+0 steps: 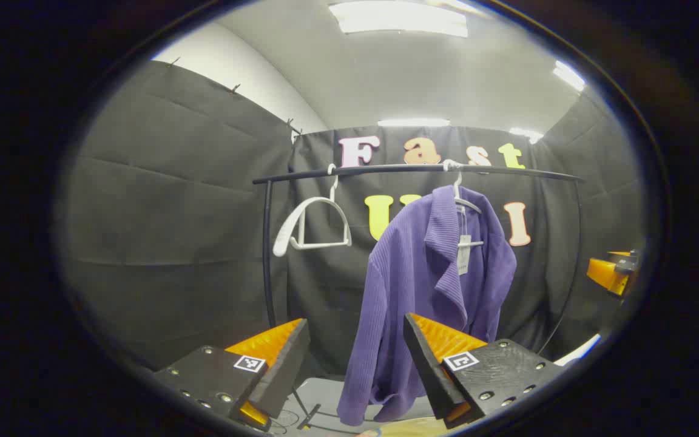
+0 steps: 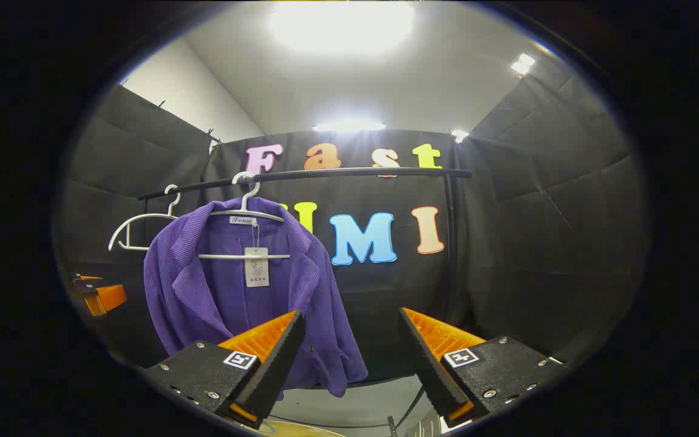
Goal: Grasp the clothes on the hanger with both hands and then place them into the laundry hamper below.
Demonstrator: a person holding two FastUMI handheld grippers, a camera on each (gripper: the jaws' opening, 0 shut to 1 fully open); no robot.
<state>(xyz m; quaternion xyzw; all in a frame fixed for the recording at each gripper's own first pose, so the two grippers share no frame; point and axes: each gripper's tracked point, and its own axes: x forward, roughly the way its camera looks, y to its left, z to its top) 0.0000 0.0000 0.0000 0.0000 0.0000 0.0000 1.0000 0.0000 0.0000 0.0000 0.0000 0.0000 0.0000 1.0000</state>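
My left gripper (image 1: 355,364) is spread wide, holding and touching nothing. Beyond it, above my right-hand finger, a purple jacket (image 1: 428,291) hangs on a white hanger (image 1: 468,206) from a black rail (image 1: 416,170); an empty hanger (image 1: 310,224) hangs above my left-hand finger. My right gripper (image 2: 352,358) is equally wide and empty, with the jacket (image 2: 228,297) beyond its left-hand finger.

Jacket (image 2: 234,291) on hanger (image 2: 246,212) on rail (image 2: 349,173), spare hanger (image 2: 137,233) left
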